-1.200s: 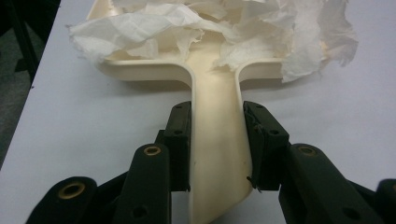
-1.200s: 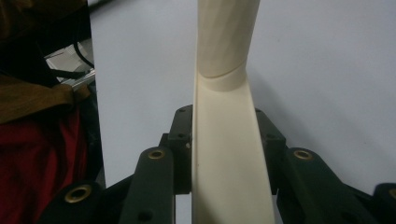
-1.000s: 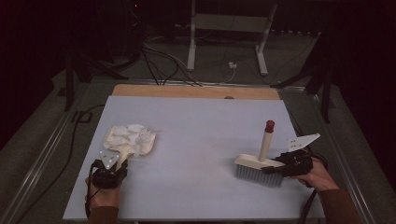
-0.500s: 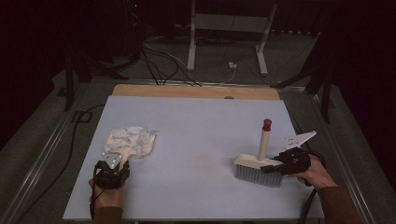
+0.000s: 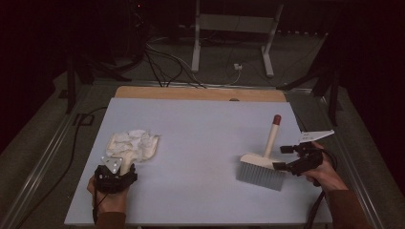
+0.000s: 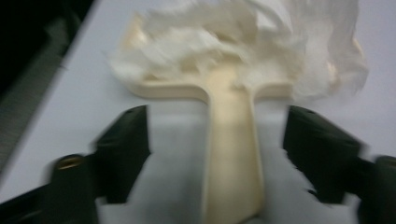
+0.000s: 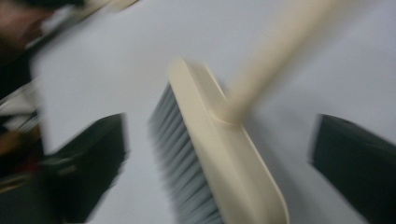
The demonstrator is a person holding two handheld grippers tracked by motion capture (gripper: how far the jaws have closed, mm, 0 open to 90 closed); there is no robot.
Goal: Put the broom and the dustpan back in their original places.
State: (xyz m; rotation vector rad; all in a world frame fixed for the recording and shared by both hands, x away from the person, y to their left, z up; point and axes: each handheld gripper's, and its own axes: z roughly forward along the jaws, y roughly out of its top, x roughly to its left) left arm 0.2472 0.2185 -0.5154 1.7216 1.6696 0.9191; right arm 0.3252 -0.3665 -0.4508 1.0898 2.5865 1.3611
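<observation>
Both tools have just been opening. The left tool (image 6: pixel 219 154) stands open astride the dustpan (image 6: pixel 233 154) handle, its pads clear of it. The right tool (image 7: pixel 219 172) gapes around the brush (image 7: pixel 224 154) on the surface (image 5: pixel 200 138).

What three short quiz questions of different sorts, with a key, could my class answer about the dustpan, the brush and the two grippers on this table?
1. True or false: the left gripper is clamped on the dustpan handle.
2. What fills the dustpan? A) crumpled white paper B) red blocks C) water
3. What colour is the tip of the brush handle?

Key:
1. False. Its jaws have just been opening and stand apart from the handle between them.
2. A, the crumpled white paper.
3. Red. The right gripper has also just been opening, with the brush head between its jaws.
</observation>
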